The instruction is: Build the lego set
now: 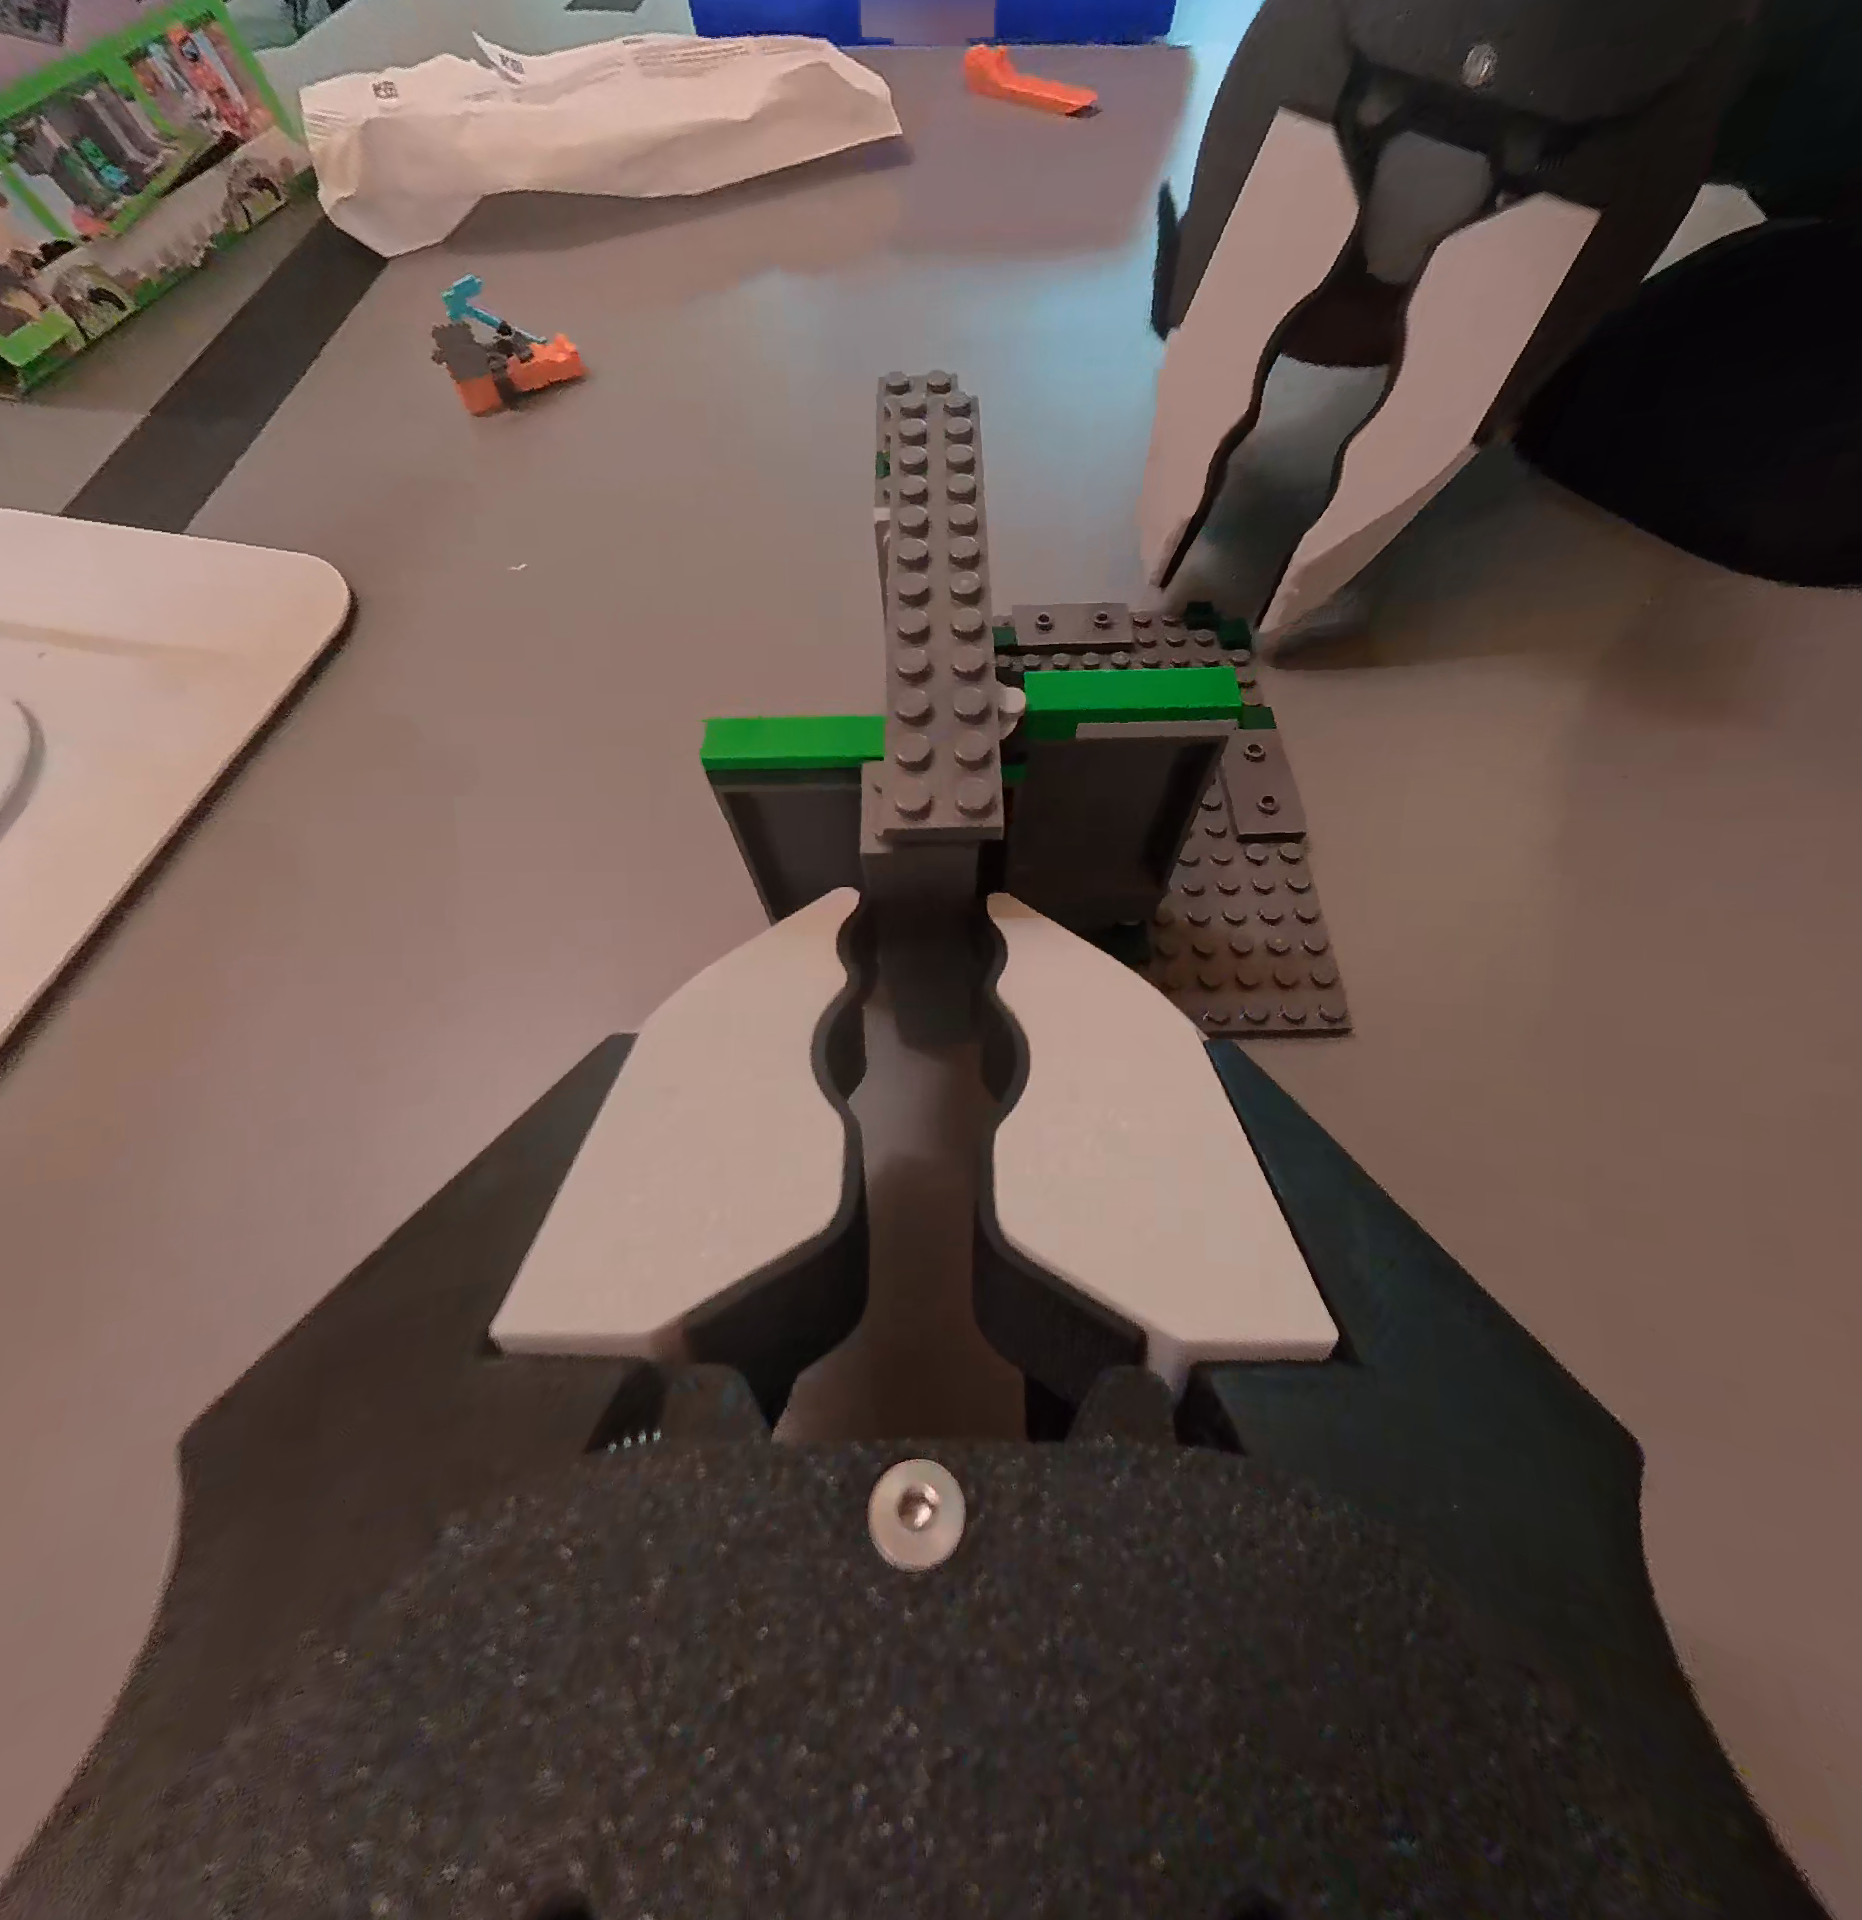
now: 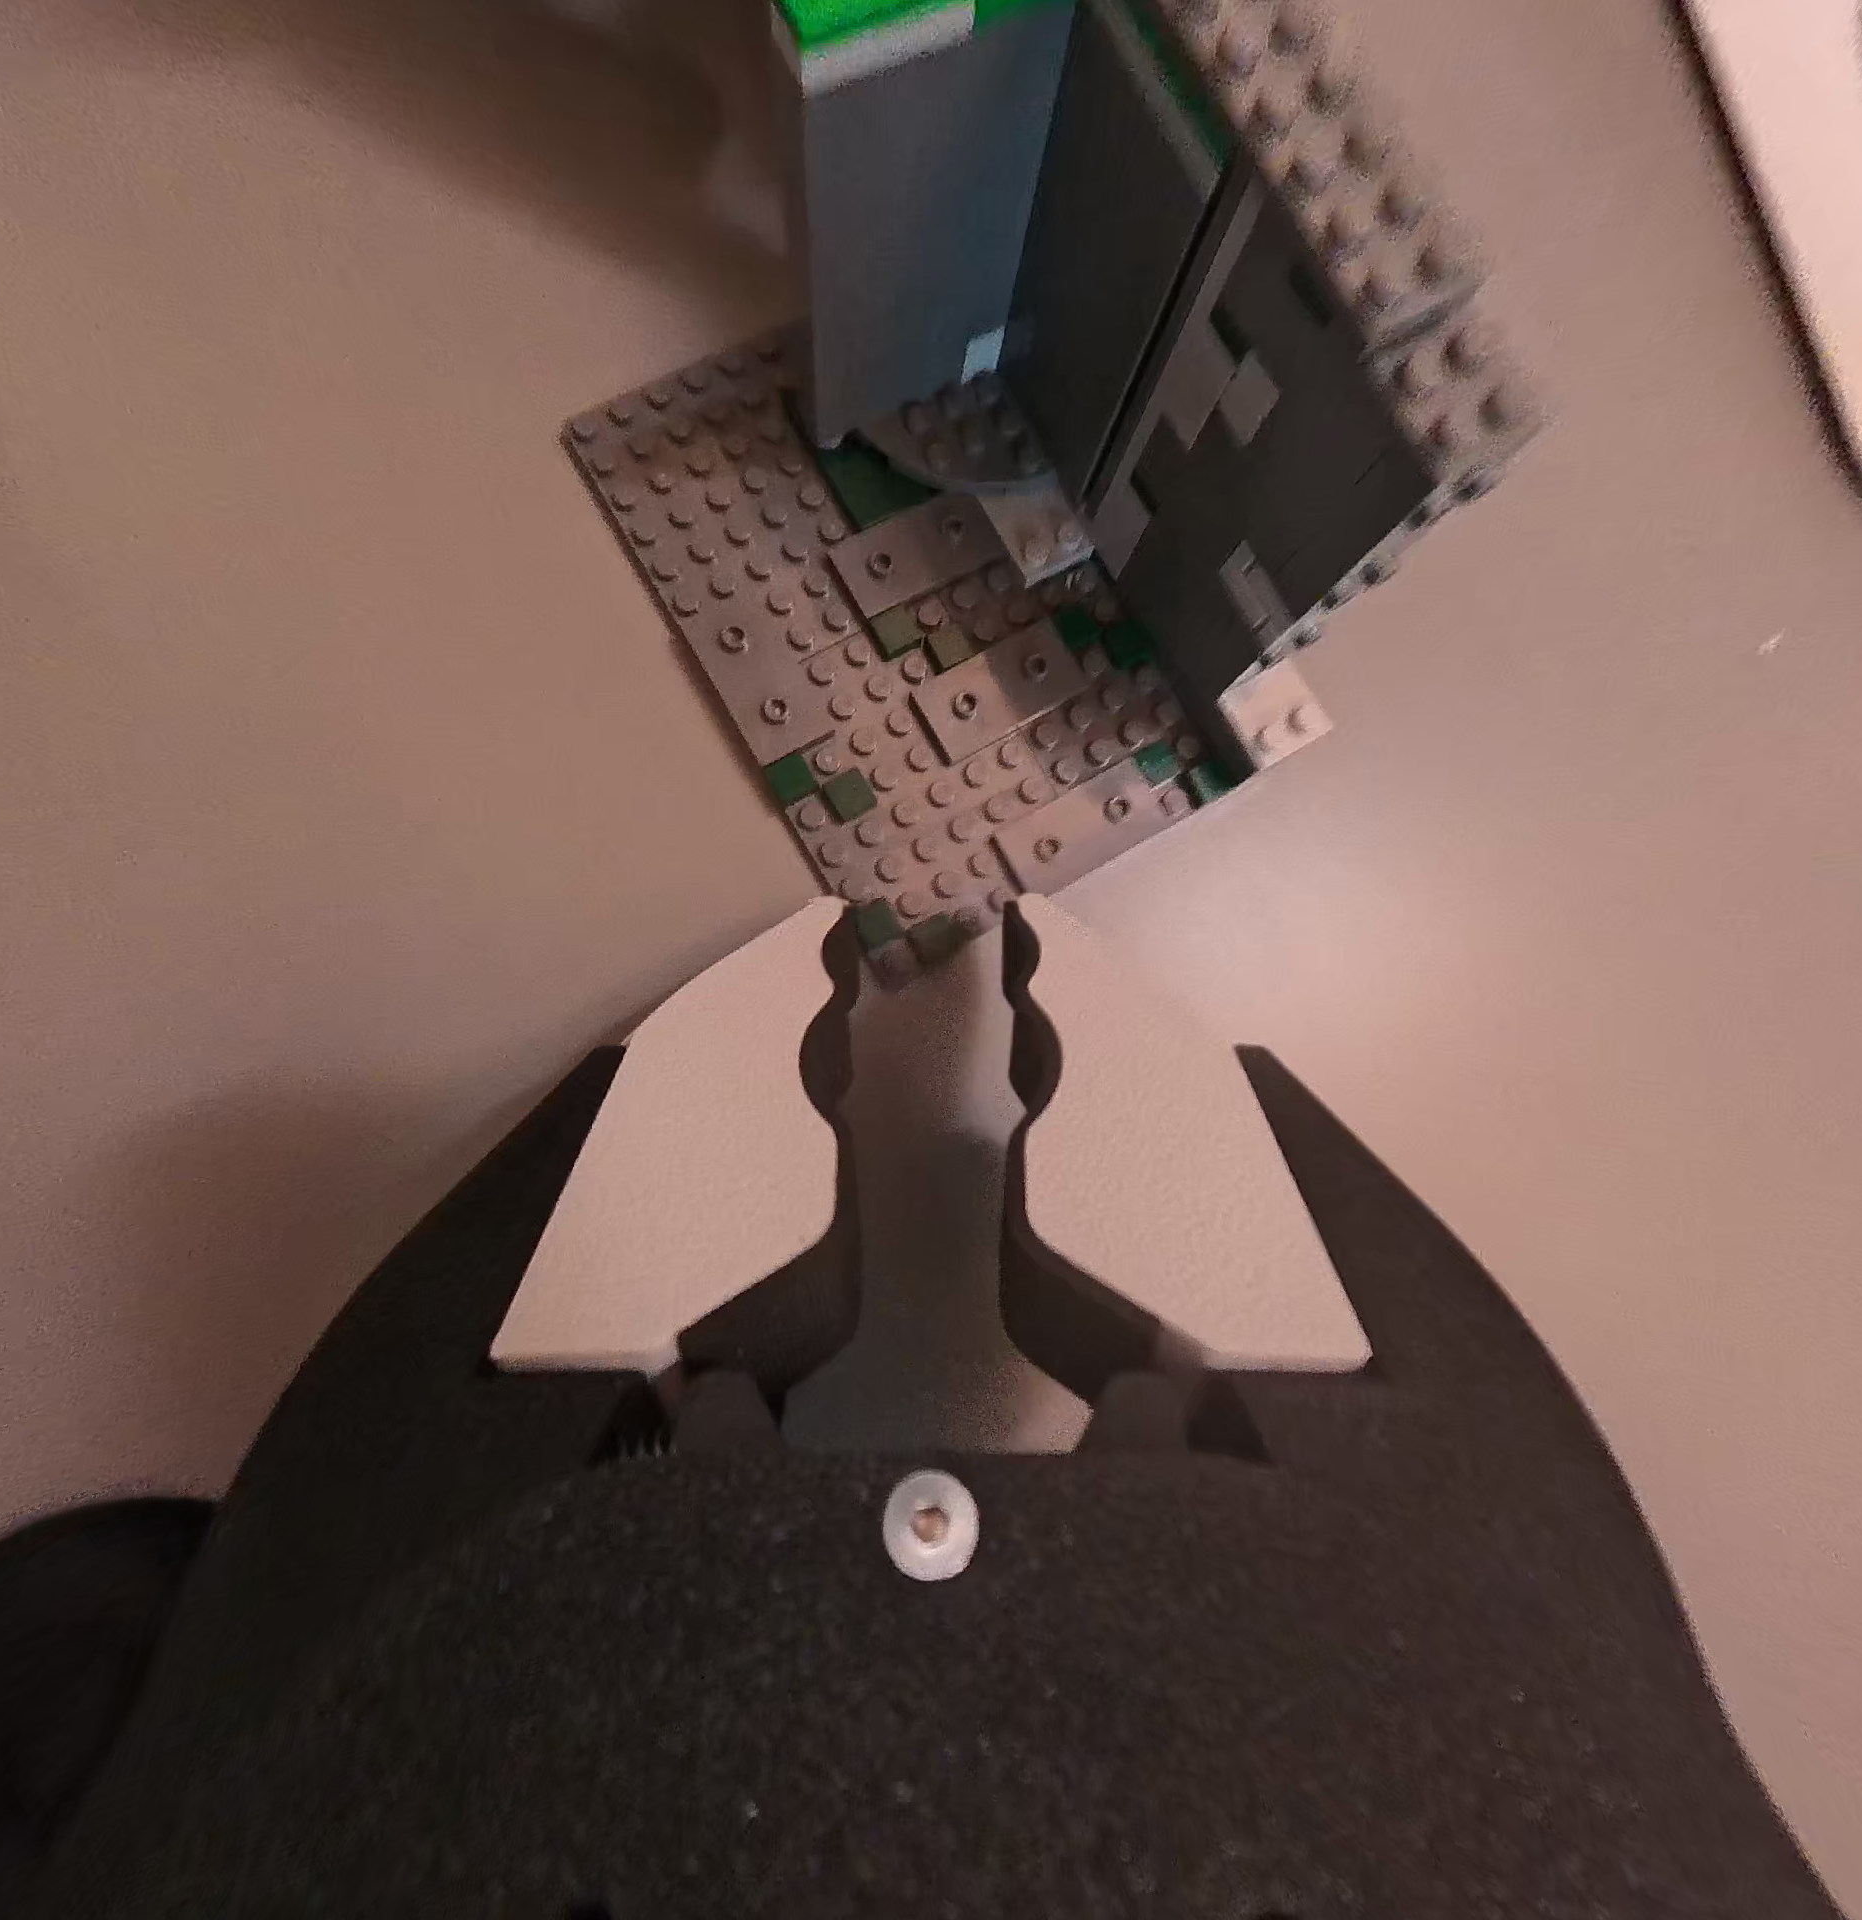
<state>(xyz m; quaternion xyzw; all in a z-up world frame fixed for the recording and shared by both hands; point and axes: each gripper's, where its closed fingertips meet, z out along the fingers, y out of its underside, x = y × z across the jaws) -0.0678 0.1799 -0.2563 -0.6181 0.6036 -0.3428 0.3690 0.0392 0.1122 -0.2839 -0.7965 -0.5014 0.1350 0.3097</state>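
Lego build of grey and green plastic bricks is standing on the grey table. Its long grey studded plate is lying across the top, its long axis running straight away from the left gripper, whose pale fingers are clamping a grey wall under the plate's near end. The right gripper is hovering at the flat grey baseplate's corner, jaws narrowly apart, gripping nothing.
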